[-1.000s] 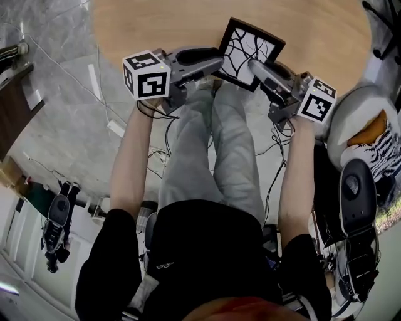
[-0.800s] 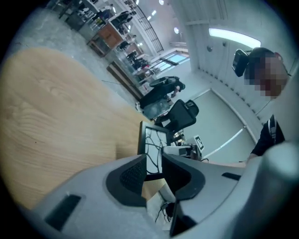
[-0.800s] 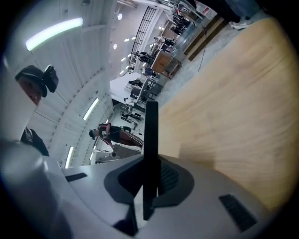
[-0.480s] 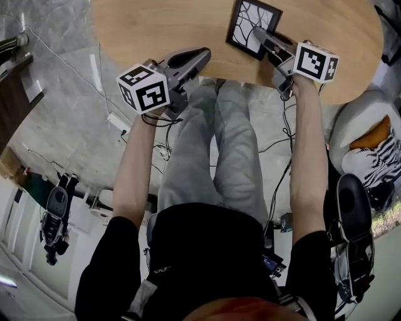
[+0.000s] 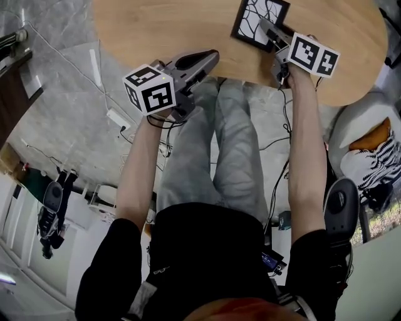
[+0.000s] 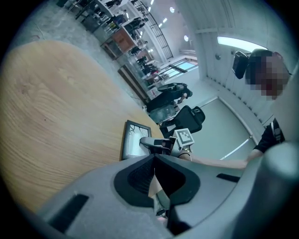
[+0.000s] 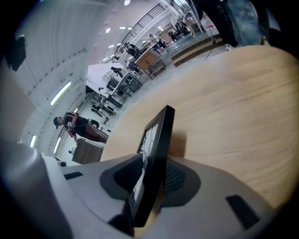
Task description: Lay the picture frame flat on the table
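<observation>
Picture frame (image 5: 254, 22) seemingly flat on table (image 5: 156, 31)

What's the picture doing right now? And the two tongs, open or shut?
picture frame: lying flat on the table, face up, one edge between the right tongs.
right tongs: opening around the frame's edge, no longer squeezing it.
left tongs: shut, holding nothing.

The picture frame (image 5: 254, 15) is laid on the table (image 5: 156, 25) near its front edge, between the opening jaws of the right gripper (image 5: 265, 30); the left gripper (image 5: 212, 58) is held apart, leftward.
</observation>
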